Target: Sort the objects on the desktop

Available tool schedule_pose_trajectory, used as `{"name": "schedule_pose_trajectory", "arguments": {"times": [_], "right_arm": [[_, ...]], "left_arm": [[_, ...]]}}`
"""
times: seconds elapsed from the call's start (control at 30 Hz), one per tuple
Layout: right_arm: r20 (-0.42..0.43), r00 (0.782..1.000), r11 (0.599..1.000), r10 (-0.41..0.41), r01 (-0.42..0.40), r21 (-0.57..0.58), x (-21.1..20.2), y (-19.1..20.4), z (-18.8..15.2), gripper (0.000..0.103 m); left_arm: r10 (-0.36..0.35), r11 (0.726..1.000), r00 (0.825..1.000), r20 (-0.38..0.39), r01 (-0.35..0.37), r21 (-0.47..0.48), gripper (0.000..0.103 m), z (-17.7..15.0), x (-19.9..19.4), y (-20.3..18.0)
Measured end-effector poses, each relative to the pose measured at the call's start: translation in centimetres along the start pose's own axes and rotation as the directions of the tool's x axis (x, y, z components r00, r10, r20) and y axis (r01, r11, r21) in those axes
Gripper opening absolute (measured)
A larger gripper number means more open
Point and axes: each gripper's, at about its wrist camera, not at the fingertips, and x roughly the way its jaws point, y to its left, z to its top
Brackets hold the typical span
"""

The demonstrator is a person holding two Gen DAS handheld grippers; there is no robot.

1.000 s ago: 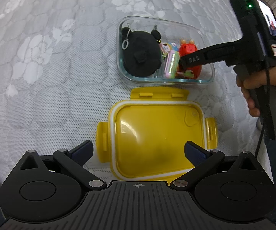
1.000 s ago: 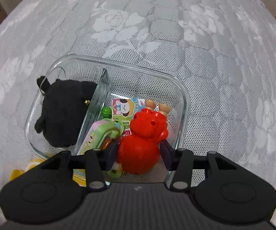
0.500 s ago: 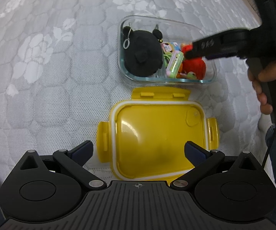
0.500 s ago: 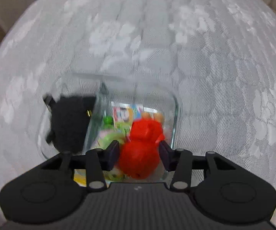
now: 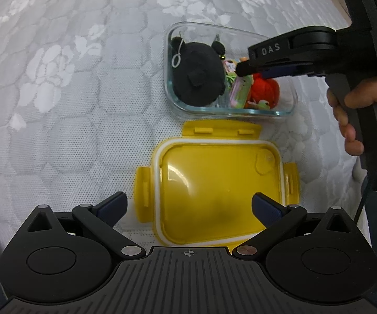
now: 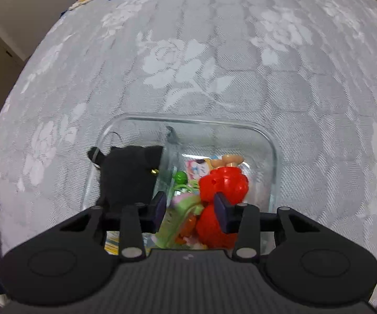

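Below right hand-held gripper, red toy

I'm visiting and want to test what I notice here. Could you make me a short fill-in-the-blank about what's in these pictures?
1. The black plush toy lies in the ____ compartment of the glass container, seen from the left camera.
2. The lid on the cloth is ____ in colour.
3. The red toy shares its compartment with a ____ and pink case.
4. The left tool holds ____.

Missing words: left; yellow; green; nothing
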Motion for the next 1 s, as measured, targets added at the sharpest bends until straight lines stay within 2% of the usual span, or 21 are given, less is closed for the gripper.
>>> {"name": "schedule_pose_trajectory", "arguments": {"times": [0.13,0.23,0.33,0.47,0.57,0.83,0.9,0.97,1.0], "right_arm": [[-0.030,1.000,0.998,-0.002,-0.001,-0.070,0.6,1.2,-0.2,0.037],[-0.014,1.000,0.992,0.008,-0.010,-0.125,0.5,1.8,-0.5,0.035],[-0.007,0.999,0.994,0.046,-0.046,-0.102,0.1,1.8,-0.3,0.035],[0.045,0.997,0.996,0.055,-0.052,-0.069,-1.3,1.0,0.1,0.036],[0.075,0.996,0.999,0.051,-0.049,-0.022,-2.6,-0.4,0.1,0.049],[0.163,0.986,0.999,0.024,-0.019,-0.036,-6.5,-3.8,-1.3,0.053],[0.182,0.983,0.999,0.019,-0.011,-0.040,-7.1,-4.5,-2.0,0.070],[0.194,0.981,1.000,0.005,-0.001,-0.019,-7.4,-5.4,-2.8,0.077],[0.182,0.983,1.000,-0.005,0.005,-0.003,-7.3,-5.9,-3.1,0.077]], "left_arm": [[-0.003,1.000,1.000,-0.001,0.003,0.002,0.103,0.0,0.0,0.0],[-0.002,1.000,1.000,0.002,0.002,-0.005,0.103,0.1,-0.1,0.1],[0.001,1.000,1.000,0.004,-0.001,-0.012,0.103,0.2,-0.1,0.3],[0.011,1.000,1.000,0.009,-0.011,-0.021,0.103,0.4,-0.1,0.5],[0.022,1.000,1.000,0.021,-0.021,-0.023,0.103,0.5,-0.2,0.4],[0.050,0.999,0.998,0.027,-0.050,-0.001,0.103,0.6,0.4,-0.2],[0.058,0.998,0.998,0.024,-0.058,0.000,0.103,0.7,0.6,-0.2],[0.064,0.998,0.998,0.022,-0.064,-0.001,0.103,0.7,0.8,-0.2],[0.067,0.998,0.998,0.021,-0.067,-0.001,0.103,0.7,0.8,-0.2]]}}
